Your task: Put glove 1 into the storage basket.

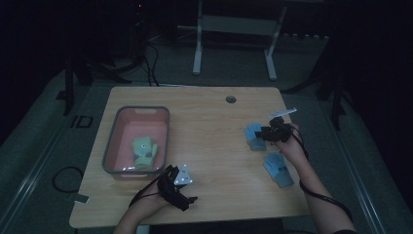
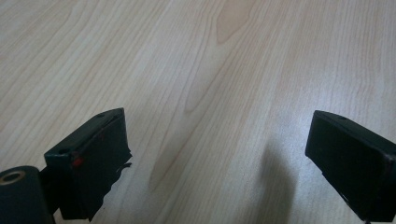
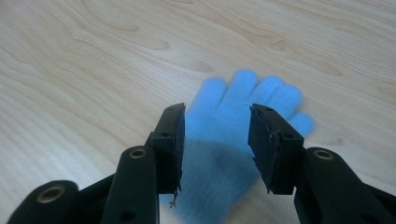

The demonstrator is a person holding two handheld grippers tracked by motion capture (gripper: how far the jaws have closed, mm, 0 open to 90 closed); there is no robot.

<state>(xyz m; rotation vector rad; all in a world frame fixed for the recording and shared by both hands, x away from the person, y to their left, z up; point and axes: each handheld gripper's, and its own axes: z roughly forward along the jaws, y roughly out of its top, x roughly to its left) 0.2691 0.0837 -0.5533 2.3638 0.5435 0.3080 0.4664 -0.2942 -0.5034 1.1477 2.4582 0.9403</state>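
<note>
Wooden table (image 3: 70,60) — blue glove (image 3: 233,135), fingers away

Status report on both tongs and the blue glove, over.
Right tongs open, straddling blue glove flat on table, not gripping. Left tongs open, empty, over bare wood. Second blue glove nearby; nothing in the way.

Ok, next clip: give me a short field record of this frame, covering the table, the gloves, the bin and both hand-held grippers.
surface: wooden table
bin: grey-rimmed pink bin at table's left, holding a pale green glove
blue gloves: two at table's right, far glove and near glove, both flat on the wood
right hand-held gripper: over the far glove, jaws partly apart astride it, pads not yet pressing
left hand-held gripper: near the table's front edge beside the bin, jaws wide open over bare wood
likely next: right closes on the far glove
</note>
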